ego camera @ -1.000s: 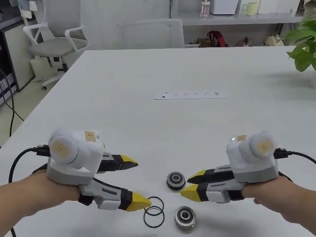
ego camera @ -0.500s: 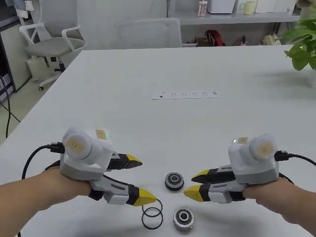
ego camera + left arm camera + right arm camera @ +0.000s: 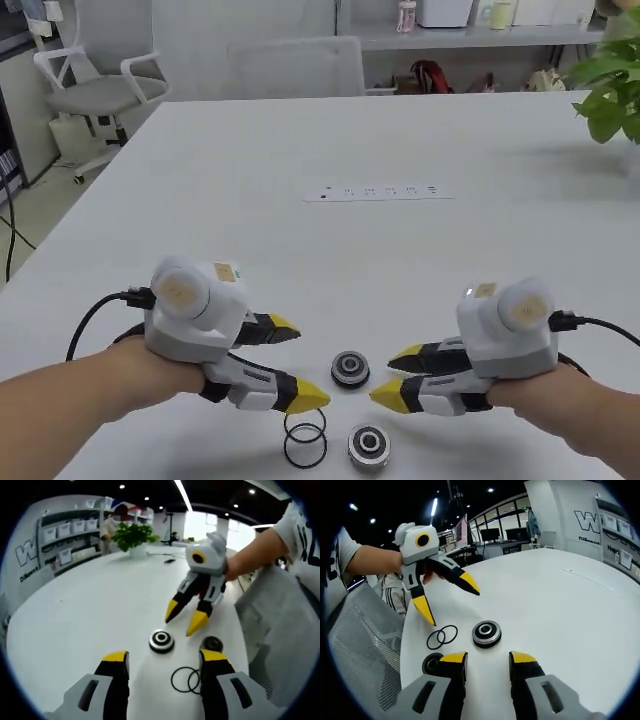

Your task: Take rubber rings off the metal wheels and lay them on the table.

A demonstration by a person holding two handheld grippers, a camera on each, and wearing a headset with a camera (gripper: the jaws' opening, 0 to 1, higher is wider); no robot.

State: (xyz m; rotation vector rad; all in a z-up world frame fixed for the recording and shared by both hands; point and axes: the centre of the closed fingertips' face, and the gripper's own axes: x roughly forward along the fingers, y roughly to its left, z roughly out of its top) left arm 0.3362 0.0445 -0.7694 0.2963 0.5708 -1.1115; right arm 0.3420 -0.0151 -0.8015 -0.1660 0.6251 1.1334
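Observation:
Two small metal wheels lie near the table's front edge: one with a dark rim [image 3: 350, 368] [image 3: 161, 641] [image 3: 486, 633], and a nearer one with a silver rim [image 3: 369, 446] [image 3: 211, 643] [image 3: 432, 663]. Two loose black rubber rings [image 3: 305, 435] [image 3: 187, 680] [image 3: 441, 636] lie overlapping on the table beside the nearer wheel. My left gripper [image 3: 300, 362] [image 3: 164, 656] [image 3: 451, 605] stands open left of the wheels, its lower jaw above the rings. My right gripper [image 3: 392, 377] [image 3: 486, 657] [image 3: 192, 615] is open too, pointing at the dark-rimmed wheel from the right. Neither holds anything.
A white power strip [image 3: 378, 191] lies mid-table. A potted plant [image 3: 610, 95] stands at the far right edge. Beyond the table [image 3: 250, 220] are an office chair [image 3: 95, 90] and shelves. A black cable runs from each gripper.
My left gripper has moved right, closer to the wheels and over the rings. The right gripper, the wheels and the rings have stayed where they were.

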